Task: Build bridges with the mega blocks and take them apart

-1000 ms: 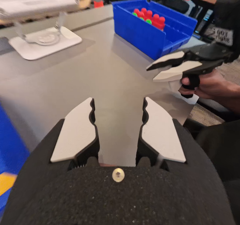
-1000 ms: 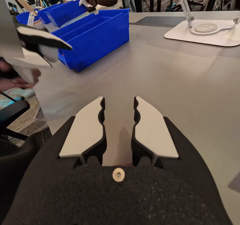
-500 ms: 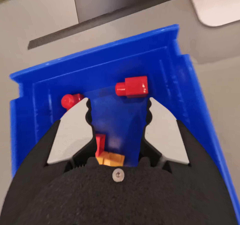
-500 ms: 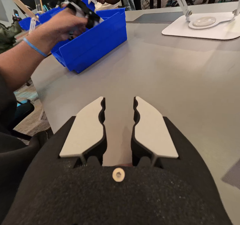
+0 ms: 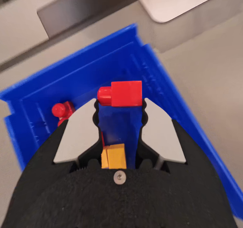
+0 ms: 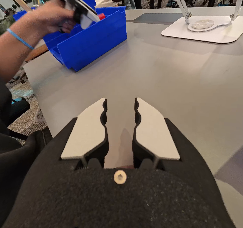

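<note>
In the left wrist view my left gripper point(image 5: 119, 100) is down inside a blue bin point(image 5: 78, 69). Its fingertips are closed on a red mega block point(image 5: 126, 93) that lies sideways, one pad on the stud and the other on the base. Another red block point(image 5: 61, 110) lies at the bin's left, and an orange-yellow block point(image 5: 115, 156) lies near my palm. The right wrist view shows the same bin point(image 6: 92, 47) with the red block point(image 6: 101, 16) at the left gripper's tip. My right gripper point(image 6: 121, 100) is open and empty over the grey table point(image 6: 157, 77).
A white stand base point(image 6: 205, 29) sits at the table's far right and also shows in the left wrist view point(image 5: 177, 2). More blue bins point(image 6: 19, 14) and another person stand behind. The table's left edge point(image 6: 32, 85) drops to carpet. Across from one pair of fingers to the other is roughly 40 centimetres.
My left gripper swung from over the table into the blue bin, reached the red block and closed its fingers on it. My right gripper stayed where it was, still open.
</note>
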The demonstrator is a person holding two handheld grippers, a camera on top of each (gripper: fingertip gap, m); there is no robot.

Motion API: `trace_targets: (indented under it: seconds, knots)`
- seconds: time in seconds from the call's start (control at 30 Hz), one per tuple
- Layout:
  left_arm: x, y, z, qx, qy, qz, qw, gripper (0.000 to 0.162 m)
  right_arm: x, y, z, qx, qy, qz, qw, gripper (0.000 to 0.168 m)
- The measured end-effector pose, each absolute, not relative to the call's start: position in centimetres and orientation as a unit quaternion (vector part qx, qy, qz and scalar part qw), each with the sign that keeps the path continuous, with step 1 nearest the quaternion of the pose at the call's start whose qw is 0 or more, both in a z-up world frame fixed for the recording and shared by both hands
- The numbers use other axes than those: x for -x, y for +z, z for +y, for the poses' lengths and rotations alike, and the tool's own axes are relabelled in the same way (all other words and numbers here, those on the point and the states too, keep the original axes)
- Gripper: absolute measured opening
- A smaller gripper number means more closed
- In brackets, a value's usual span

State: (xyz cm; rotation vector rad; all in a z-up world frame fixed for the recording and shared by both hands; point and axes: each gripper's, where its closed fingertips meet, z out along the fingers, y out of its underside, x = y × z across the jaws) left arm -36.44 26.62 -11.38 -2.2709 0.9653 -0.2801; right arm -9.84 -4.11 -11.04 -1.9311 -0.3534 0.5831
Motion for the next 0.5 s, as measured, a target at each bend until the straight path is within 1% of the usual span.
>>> trace_targets:
  seconds: [0.13,0.2,0.23,0.33,0.5]
  knots:
    - [32.7,-4.9,20.9,0.789,-0.149,0.466,0.371,0.063,9.8,-11.5,-4.0,0.809,0.250,-0.142,0.513,0.039]
    - [29.0,-3.6,17.2,0.754,-0.173,0.516,0.368,0.062,9.9,-11.7,-4.0,0.811,0.254,-0.142,0.508,0.039]
    - [27.3,-3.8,15.7,0.745,-0.174,0.534,0.359,0.062,10.0,-11.8,-4.0,0.812,0.254,-0.142,0.506,0.039]
    - [22.2,-6.5,12.1,0.751,-0.158,0.552,0.325,0.063,9.9,-11.6,-4.1,0.813,0.244,-0.145,0.509,0.039]
    - [16.6,-13.8,10.1,0.768,-0.094,0.556,0.304,0.062,9.6,-11.3,-4.2,0.812,0.229,-0.148,0.516,0.039]
